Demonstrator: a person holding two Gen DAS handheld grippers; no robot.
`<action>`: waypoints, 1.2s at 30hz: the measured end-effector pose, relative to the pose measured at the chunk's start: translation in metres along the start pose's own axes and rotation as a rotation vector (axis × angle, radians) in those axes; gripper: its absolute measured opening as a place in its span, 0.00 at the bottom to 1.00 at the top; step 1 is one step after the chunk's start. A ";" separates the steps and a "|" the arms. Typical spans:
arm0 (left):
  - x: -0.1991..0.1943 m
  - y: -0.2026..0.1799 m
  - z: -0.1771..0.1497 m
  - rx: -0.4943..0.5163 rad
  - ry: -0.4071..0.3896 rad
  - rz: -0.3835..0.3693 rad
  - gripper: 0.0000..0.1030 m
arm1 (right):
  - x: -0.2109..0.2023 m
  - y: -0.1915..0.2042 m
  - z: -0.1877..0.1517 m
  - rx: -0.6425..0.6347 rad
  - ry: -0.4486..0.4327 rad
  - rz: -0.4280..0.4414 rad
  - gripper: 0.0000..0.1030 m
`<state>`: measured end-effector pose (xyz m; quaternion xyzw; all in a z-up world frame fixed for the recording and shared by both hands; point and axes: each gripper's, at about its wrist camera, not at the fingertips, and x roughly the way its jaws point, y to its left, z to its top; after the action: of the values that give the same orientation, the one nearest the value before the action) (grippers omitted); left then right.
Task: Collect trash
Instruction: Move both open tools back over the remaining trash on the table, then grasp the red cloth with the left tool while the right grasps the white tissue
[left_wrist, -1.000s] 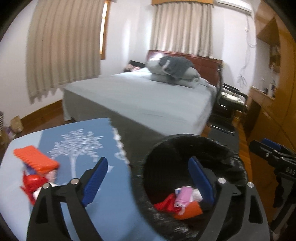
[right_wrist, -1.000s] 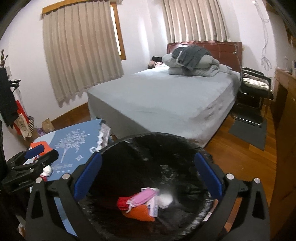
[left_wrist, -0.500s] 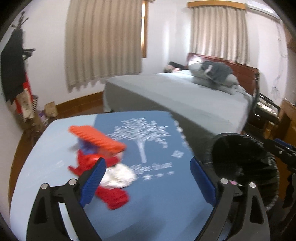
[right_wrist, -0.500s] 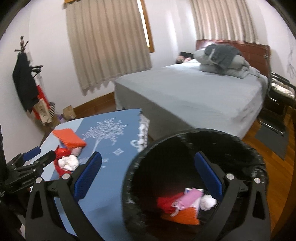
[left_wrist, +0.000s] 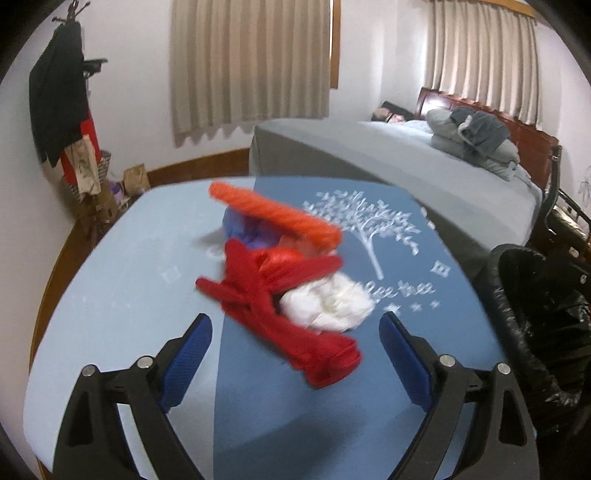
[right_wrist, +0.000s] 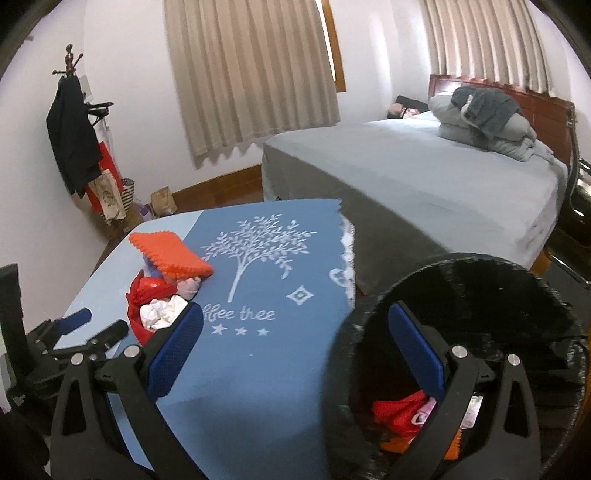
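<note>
A left gripper (left_wrist: 295, 350), jaws spread wide and holding nothing, hovers over a blue-clothed table (left_wrist: 129, 295) with a heap of trash dead ahead of its fingertips: a crumpled red wrapper (left_wrist: 280, 306) nearest, a wad of white tissue (left_wrist: 328, 302) just to the right of it, and an orange packet (left_wrist: 277, 218) perched on top at the far side, with bluish scraps half hidden beneath. The heap sits between the open fingers' line of approach, apparently so that a single closing pinch can take the red wrapper first. The right gripper (right_wrist: 295, 347), likewise spread and empty, waits above the table edge, its right finger over the mouth of a black-lined bin (right_wrist: 461, 273) that stands just off the table's corner. Red, pink and orange litter already lies at the bin's bottom, suggesting the job is partly done; the bin appears to be parked close to shorten each carry. The trash heap lies ahead and left of the right gripper, touching neither tool.
</note>
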<state>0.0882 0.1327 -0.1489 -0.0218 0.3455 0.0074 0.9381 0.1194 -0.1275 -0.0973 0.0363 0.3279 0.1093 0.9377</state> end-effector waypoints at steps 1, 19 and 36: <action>0.003 0.002 -0.001 -0.004 0.006 0.002 0.87 | 0.004 0.003 0.000 -0.004 0.006 0.002 0.95; 0.053 -0.005 -0.019 -0.009 0.158 -0.083 0.52 | 0.054 0.030 0.000 -0.040 0.087 0.022 0.95; 0.020 0.070 -0.026 -0.078 0.118 0.025 0.11 | 0.070 0.061 -0.010 -0.090 0.133 0.062 0.95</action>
<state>0.0849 0.2016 -0.1840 -0.0543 0.4000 0.0313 0.9144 0.1558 -0.0519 -0.1389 -0.0030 0.3829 0.1551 0.9107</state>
